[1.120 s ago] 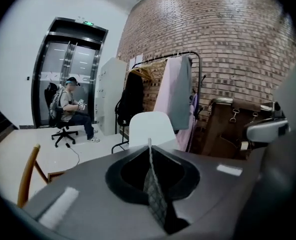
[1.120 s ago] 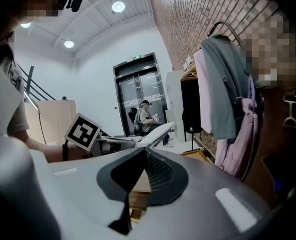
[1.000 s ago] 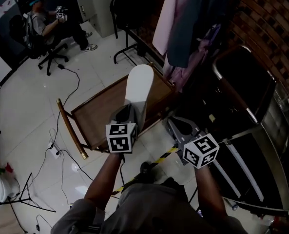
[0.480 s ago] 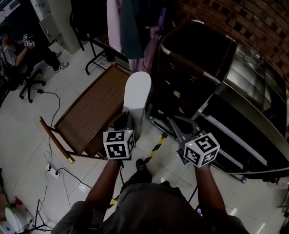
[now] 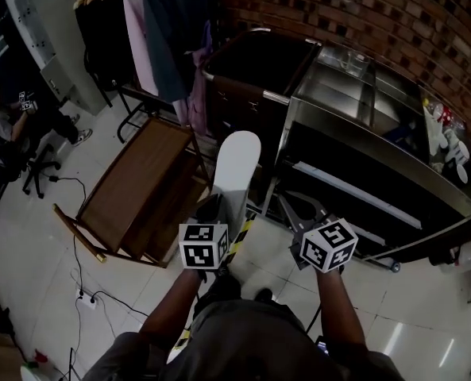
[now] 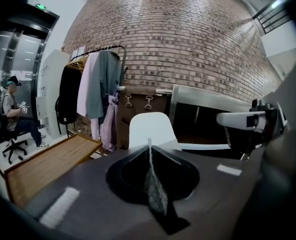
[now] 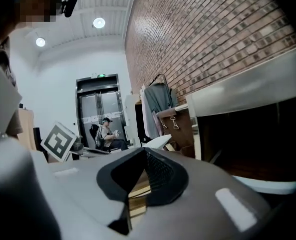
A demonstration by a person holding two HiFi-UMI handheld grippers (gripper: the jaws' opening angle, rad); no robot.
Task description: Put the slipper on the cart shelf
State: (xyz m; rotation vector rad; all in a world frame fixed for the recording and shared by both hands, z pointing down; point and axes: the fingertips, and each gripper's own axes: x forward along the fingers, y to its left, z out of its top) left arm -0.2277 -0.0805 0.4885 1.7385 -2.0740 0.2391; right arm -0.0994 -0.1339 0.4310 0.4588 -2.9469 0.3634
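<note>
Left gripper [image 5: 219,209] is clamped on the near end of the flat white rounded-toe slipper [image 5: 237,173], same grip as 1 second ago. Right gripper [image 5: 300,213] is just beside it on the right, jaws a little apart, nothing between them.

Change: the person has swung right with both grippers. The low brown wooden table [image 5: 132,185], which lay under the slipper before, is now off to the left. The long stainless steel cart [image 5: 354,130] along the red brick wall [image 5: 378,14] has come in front. Slipper toe now points at the cart's near left corner. It is still in the air and touches no shelf, so I judge this the carry. Reach and release are still to come.

Slipper look: plain white and thin, seemingly stiff, sticking out far past the jaws without sagging. In the left gripper view the slipper [image 6: 150,129] stands edge-on in the pinch. It should slide flat onto a shelf easily.
</note>
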